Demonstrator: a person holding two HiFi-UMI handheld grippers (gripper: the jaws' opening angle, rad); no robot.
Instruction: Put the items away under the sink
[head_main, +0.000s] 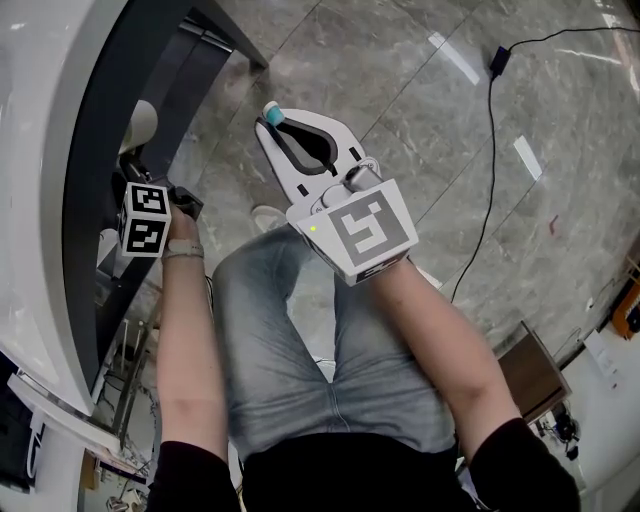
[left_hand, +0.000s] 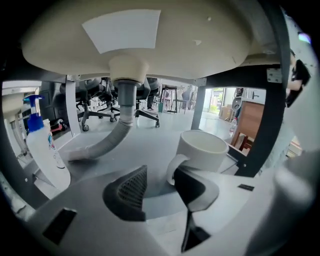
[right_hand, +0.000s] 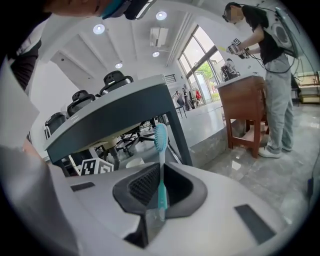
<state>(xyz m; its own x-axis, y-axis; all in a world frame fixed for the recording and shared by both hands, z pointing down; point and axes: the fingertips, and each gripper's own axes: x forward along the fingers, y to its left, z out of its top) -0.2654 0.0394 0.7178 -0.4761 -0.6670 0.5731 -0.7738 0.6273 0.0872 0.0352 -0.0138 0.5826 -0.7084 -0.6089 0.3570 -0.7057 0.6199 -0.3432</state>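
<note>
A white mug (left_hand: 202, 150) stands on the grey shelf (left_hand: 90, 175) under the sink basin (left_hand: 135, 35). Its handle (left_hand: 172, 169) lies just in front of my left gripper (left_hand: 160, 182), close by the right-hand finger (left_hand: 192, 187). That gripper is open, its jaws apart and nothing pinched between them. In the head view only its marker cube (head_main: 145, 220) shows, reaching in under the counter. My right gripper (head_main: 274, 128) hovers over the floor, shut on a teal toothbrush (right_hand: 160, 170) that stands upright between the pads, bristle head (head_main: 271, 112) up.
A grey drain hose (left_hand: 117, 130) curves down from the basin. A blue-pump soap bottle (left_hand: 37, 140) stands at the shelf's left. A black frame leg (left_hand: 265, 125) borders the right. A black cable (head_main: 490, 150) crosses the marble floor. A person (right_hand: 272, 65) stands by a wooden desk (right_hand: 245, 110).
</note>
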